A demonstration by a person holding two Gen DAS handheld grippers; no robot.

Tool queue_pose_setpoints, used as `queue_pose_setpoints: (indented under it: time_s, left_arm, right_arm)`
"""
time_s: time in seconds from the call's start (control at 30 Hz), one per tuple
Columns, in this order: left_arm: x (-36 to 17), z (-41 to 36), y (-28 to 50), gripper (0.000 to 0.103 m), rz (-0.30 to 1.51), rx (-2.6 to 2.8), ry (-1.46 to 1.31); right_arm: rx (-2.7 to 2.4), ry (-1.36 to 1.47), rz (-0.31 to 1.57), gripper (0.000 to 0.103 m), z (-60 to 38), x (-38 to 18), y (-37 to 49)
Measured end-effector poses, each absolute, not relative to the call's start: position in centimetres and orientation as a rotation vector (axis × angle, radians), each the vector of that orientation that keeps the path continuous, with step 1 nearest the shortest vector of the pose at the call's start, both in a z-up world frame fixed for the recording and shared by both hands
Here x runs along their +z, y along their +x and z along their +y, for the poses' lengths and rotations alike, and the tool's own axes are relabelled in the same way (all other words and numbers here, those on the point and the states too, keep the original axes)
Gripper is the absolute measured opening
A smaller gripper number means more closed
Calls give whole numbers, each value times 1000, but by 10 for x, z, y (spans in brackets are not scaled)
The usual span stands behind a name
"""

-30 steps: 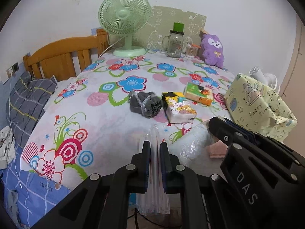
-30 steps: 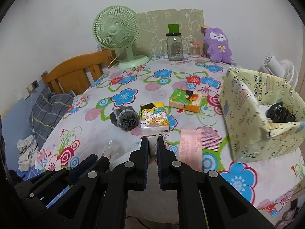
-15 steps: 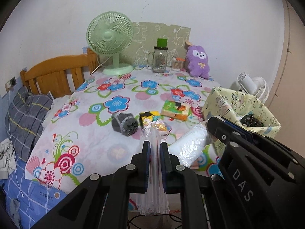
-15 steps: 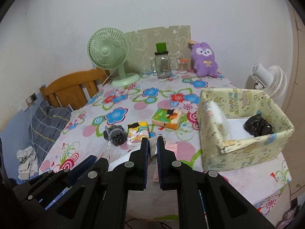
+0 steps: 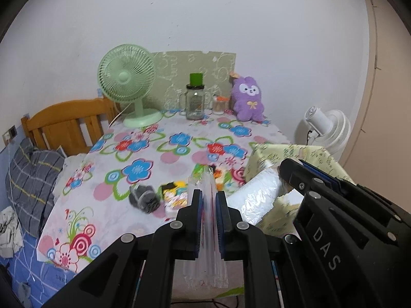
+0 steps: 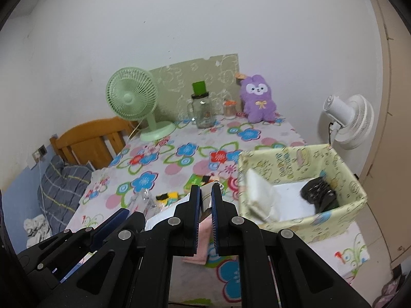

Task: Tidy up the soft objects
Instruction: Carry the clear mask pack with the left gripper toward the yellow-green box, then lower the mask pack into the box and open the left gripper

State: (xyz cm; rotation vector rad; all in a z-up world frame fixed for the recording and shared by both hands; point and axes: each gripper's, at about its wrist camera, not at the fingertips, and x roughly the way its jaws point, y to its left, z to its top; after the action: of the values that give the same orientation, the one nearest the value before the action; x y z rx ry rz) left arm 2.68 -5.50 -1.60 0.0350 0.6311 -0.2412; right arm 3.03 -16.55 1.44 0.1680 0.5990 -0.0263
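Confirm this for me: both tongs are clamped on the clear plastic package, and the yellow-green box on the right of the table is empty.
Not quite. The yellow-green box is not empty: the right wrist view shows a black bundle and a white folded item inside it. The rest holds: the left tongs and the right tongs are both clamped on the clear plastic package.

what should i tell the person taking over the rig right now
Left gripper: shut on one end of the clear-wrapped white pack.
Right gripper: shut on its other end; pack is off the table, near the yellow box.
Done: black bundle and a white item are in the box.
Left: box this pack, then grey roll, cartoon tissue pack, pink packet.
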Motion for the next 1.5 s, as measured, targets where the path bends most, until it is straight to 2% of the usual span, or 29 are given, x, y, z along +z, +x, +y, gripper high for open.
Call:
queue_pose_setpoints:
  time_s: [0.53,1.07,1.5]
  left_arm:
    - [10,-121,54,8,584,-300,67]
    - [-1,-173,89,7,592,-447,113]
    - [-29,-191,107,8,651,-525,130]
  right_arm:
    - [-76,193,553,12,-229,38,49]
    - [-150,232,550,11,-280,26,78]
    - [-199,270,618,11,-295,-5,93]
